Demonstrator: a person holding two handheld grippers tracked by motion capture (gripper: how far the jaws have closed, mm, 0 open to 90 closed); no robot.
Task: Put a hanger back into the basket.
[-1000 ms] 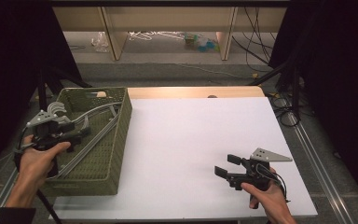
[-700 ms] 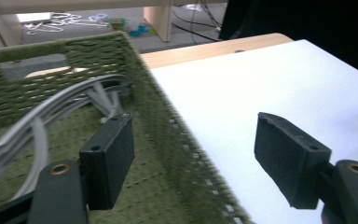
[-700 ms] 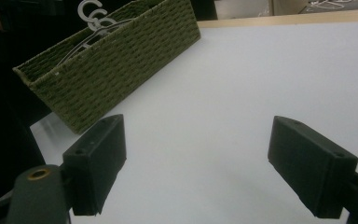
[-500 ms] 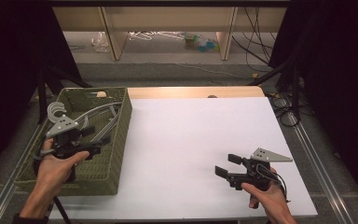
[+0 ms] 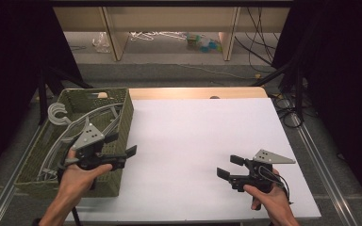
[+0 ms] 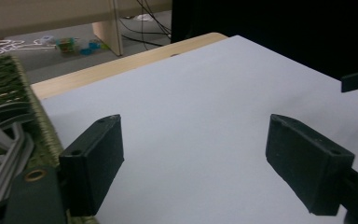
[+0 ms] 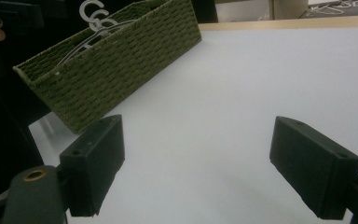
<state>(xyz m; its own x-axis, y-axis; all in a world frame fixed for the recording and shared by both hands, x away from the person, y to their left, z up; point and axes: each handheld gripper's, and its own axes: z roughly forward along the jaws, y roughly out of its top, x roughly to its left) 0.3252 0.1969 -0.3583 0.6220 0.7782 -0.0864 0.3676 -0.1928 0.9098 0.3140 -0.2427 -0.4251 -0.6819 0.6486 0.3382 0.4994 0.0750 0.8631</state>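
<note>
Pale grey plastic clothes hangers [image 5: 70, 129], judged light, stiff and slippery and best taken at a straight shoulder bar, are found heaped in the olive woven basket [image 5: 122, 117] at the white surface [image 5: 193, 141] edge, while the left gripper [image 5: 125, 155] and right gripper [image 5: 228, 167] are held with fingers spread, empty.

There was one green woven basket [image 5: 121, 123], several grey hangers [image 5: 59, 114] in it, uncountable, and two grippers.

Matt white tabletop [image 5: 202, 141], smooth as paper, with a bare wood strip at twelve o'clock. Rough olive woven basket [image 5: 122, 117] holds smooth grey plastic-looking hangers [image 5: 59, 113]. Matt black fingers [image 6: 95, 158].
</note>
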